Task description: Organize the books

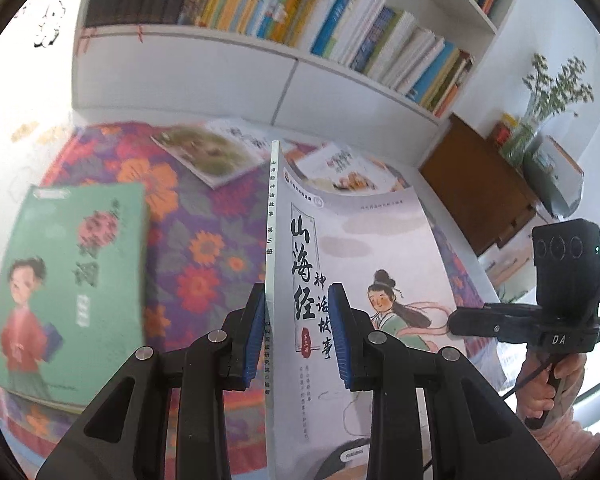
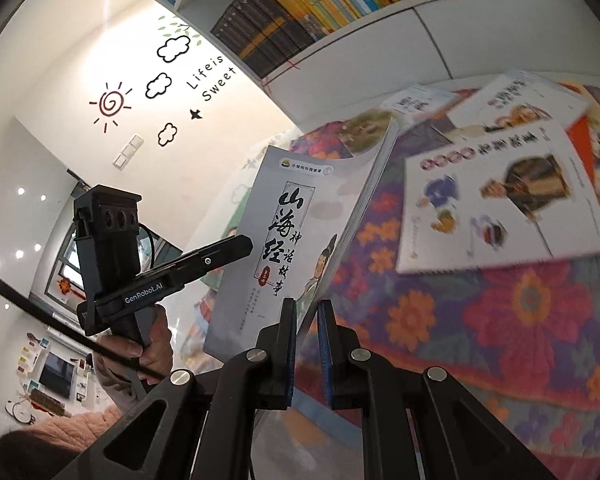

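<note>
A pale grey book (image 1: 356, 264) with black calligraphy and a drawn girl stands upright above the floral table. My left gripper (image 1: 300, 332) straddles its spine edge with the jaws wide apart; the left pad (image 1: 256, 336) is at the spine, the right pad stands off the cover. My right gripper (image 2: 307, 354) is shut on the book's page edge (image 2: 284, 240). Each gripper shows in the other's view: the right one (image 1: 476, 322) beside the cover, the left one (image 2: 216, 256) against the book.
A green book (image 1: 72, 280) lies at the left of the floral cloth (image 1: 204, 248). Several more books lie flat behind, including a white one (image 2: 500, 200). A white bookcase (image 1: 260, 64) full of books stands behind the table. A wooden cabinet (image 1: 476, 184) with a plant stands right.
</note>
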Demonstrator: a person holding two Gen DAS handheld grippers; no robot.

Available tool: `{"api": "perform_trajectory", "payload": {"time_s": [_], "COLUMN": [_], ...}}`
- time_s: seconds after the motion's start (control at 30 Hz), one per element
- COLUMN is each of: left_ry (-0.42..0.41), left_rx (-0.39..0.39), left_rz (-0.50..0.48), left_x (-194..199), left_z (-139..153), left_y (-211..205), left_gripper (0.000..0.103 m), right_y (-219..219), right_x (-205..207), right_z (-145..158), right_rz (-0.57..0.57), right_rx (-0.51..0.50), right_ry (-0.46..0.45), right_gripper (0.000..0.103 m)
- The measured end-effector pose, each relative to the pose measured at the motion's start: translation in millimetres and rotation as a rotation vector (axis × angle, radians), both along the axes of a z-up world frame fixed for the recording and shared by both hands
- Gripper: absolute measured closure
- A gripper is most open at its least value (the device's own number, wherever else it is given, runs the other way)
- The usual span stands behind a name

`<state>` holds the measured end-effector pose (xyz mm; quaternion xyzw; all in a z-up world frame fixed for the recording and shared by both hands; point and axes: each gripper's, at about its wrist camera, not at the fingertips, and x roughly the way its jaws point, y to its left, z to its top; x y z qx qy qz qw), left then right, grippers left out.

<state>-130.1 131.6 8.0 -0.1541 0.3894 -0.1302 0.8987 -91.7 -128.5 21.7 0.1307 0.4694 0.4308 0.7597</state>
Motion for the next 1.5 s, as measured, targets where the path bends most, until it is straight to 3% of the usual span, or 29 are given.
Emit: {"api": "perform_trajectory", "payload": {"time_s": [0.27,0.5,0.77,1.03,1.27,1.5], "left_ry": [-0.081,-0.121,-0.107,0.003,0.057,0.086], "left_rx": [0.007,-0.002,-0.069,-0.117,-0.077,0.015], "left_rz": [0.097,0.184,0.272,0.320,0.344,0.381], "left_x": [5.9,7.2,13.1,29.2,34.3,32.1], "left_z": [32.6,40.4,10.7,-33.1,-49.3,-54.1], "left_y": [56.9,110.4,170.1,205.9,211.8,214.4], "left_gripper": [0.077,0.077,0.077,0.077,0.077,0.077], "right_y": [55.0,116.4,184.0,223.1,225.5,223.8], "right_x": [22.3,42.9,67.0,78.6,85.2,84.0], "right_z": [18.4,24.4,-2.5,-45.7,-81.2,-87.4], "right_rz": [0.057,0.124,0.170,0.196,0.190,0.194], "right_rx": [0.043,0.048,0.055,0.034,0.026,0.005], "right_ry": [0.007,0.006,0.055,0.110,0.188,0.192], "right_gripper": [0.092,0.092,0.092,0.092,0.092,0.092]}}
